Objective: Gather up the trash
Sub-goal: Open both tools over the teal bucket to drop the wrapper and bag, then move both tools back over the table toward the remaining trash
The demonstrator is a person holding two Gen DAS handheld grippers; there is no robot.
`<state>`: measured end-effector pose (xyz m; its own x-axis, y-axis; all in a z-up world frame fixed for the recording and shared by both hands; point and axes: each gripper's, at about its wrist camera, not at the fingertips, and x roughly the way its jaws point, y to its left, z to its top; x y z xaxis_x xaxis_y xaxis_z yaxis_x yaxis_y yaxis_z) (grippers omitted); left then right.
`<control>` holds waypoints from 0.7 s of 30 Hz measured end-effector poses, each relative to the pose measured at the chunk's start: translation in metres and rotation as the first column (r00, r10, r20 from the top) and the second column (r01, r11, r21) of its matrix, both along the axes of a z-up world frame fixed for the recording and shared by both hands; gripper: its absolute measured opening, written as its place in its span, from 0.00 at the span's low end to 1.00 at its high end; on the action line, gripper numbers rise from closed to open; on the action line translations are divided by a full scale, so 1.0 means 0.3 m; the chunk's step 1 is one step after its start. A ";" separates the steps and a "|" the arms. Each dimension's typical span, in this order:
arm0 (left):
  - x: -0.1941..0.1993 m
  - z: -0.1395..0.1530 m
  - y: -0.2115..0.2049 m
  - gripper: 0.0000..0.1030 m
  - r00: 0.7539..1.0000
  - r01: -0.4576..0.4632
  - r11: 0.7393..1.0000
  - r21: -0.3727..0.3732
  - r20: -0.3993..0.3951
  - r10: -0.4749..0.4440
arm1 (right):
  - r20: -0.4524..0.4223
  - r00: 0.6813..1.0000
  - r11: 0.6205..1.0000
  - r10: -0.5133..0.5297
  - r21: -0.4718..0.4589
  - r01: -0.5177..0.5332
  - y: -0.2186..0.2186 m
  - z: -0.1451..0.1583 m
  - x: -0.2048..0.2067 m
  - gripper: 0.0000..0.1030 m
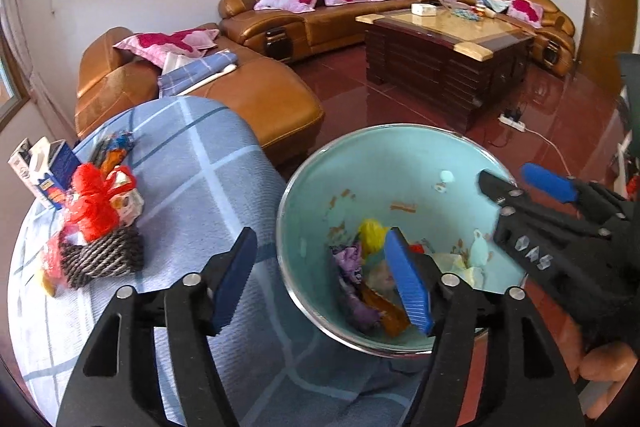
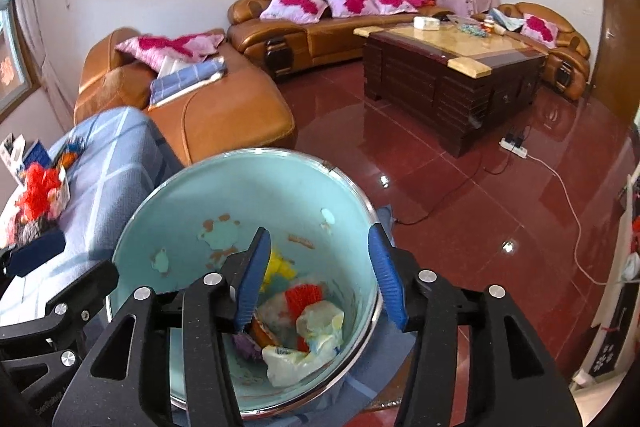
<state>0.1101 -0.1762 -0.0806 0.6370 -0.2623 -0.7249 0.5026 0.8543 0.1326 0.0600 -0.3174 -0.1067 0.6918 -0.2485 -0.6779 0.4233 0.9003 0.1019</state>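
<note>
Both my grippers are parked over the teal trash bin (image 2: 280,195) with jaws spread and nothing in them: left gripper (image 1: 324,279) straddling the near rim, right gripper (image 2: 320,275) above the wrappers (image 2: 308,339) already lying inside. So I reckon this is the drop-off step. Next I'd swing left to the red mesh bag (image 1: 94,201) and cartons (image 1: 48,167) on the blue plaid cloth (image 1: 192,163).

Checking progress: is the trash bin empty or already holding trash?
Holding trash: the bin has crumpled plastic bags and wrappers at its bottom, well below the rim.
</note>
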 end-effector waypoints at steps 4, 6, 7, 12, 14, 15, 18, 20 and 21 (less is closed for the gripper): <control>0.002 0.021 0.039 0.67 0.999 -0.039 0.999 -0.005 0.014 0.039 | 0.051 0.998 0.999 -0.036 0.028 0.035 -0.017 0.023 -0.024 0.56; 0.005 0.029 0.059 0.69 0.998 -0.055 0.998 -0.003 0.018 0.055 | 0.058 0.998 0.999 -0.031 0.028 0.029 -0.009 0.029 -0.028 0.56; 0.005 0.031 0.072 0.71 0.998 -0.066 0.998 0.004 0.022 0.066 | 0.056 0.998 1.000 -0.023 0.021 0.021 0.003 0.031 -0.030 0.56; 0.006 0.036 0.131 0.73 0.994 -0.108 0.994 0.013 0.027 0.108 | 0.039 0.999 1.000 0.004 -0.007 -0.004 0.043 0.035 -0.024 0.56; 0.012 0.040 0.159 0.74 0.992 -0.128 0.992 0.008 0.023 0.127 | 0.034 0.999 1.000 0.011 -0.014 -0.011 0.061 0.036 -0.021 0.59; 0.015 0.041 0.172 0.74 0.991 -0.134 0.991 0.005 0.021 0.134 | 0.031 0.999 1.000 0.018 -0.017 -0.017 0.071 0.038 -0.021 0.60; 0.021 0.040 0.211 0.74 0.988 -0.153 0.988 -0.007 0.009 0.153 | 0.031 0.999 0.999 0.040 -0.027 -0.039 0.098 0.047 -0.022 0.62; 0.020 0.040 0.237 0.74 0.987 -0.160 0.987 -0.011 0.005 0.160 | 0.033 0.998 0.998 0.049 -0.034 -0.048 0.117 0.053 -0.021 0.63; 0.019 0.039 0.249 0.74 0.987 -0.160 0.987 -0.012 0.002 0.160 | 0.034 0.998 0.998 0.057 -0.038 -0.056 0.131 0.057 -0.020 0.63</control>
